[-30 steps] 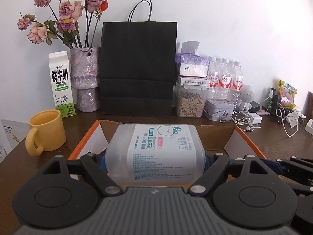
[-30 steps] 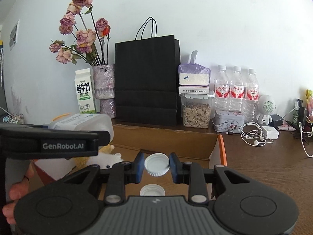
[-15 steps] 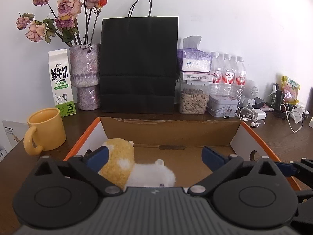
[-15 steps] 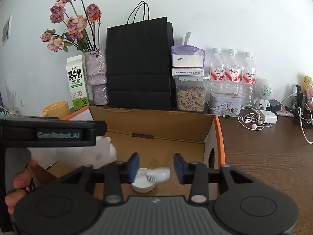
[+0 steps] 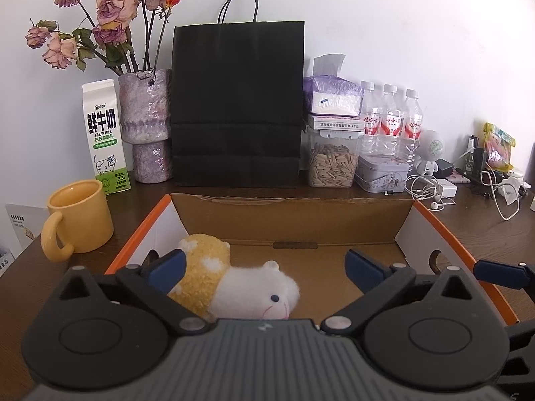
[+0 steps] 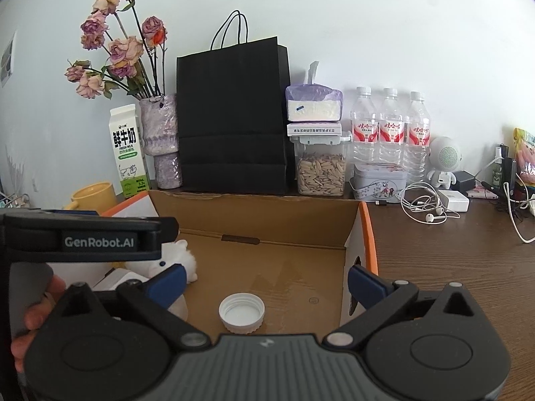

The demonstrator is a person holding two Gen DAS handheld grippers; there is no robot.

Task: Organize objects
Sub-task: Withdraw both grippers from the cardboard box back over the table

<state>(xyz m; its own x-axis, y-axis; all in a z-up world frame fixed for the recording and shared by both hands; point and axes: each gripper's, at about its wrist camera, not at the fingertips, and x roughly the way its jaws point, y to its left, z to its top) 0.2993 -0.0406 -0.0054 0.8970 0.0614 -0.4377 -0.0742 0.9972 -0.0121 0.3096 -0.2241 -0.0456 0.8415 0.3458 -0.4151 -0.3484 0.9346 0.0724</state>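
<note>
With both grippers hanging over the open cardboard box [image 5: 291, 230] at the counter's near edge, nothing is held: left gripper [image 5: 264, 269] is spread wide with only the plush toy [image 5: 234, 284] lying below it on the box floor, pads clear of it; right gripper [image 6: 265, 282] is opening, jaws well apart, and the white bottle cap [image 6: 241, 312] sits open side up on the box floor under the gap, touching neither pad. A white package [image 6: 133, 284] lies on the box's left side beside the plush, mostly hidden behind the left gripper body in the right wrist view. Judging from that, the release step looks done for both items and the job now is a clean retreat. Lift both grippers straight up before moving sideways so the pads don't clip the orange-edged box walls or drag the cap. Keep jaws wide until clear of the rim. Next candidates are my guess only: yellow mug [image 5: 78, 219] at the counter's left edge, or the small tin [image 5: 383, 173] toward the back edge. The mug wants a pinch across the rim wall, not the handle. Avoid the earphone cables [image 6: 424, 204] on the right side of the counter; they snag easily.
</note>
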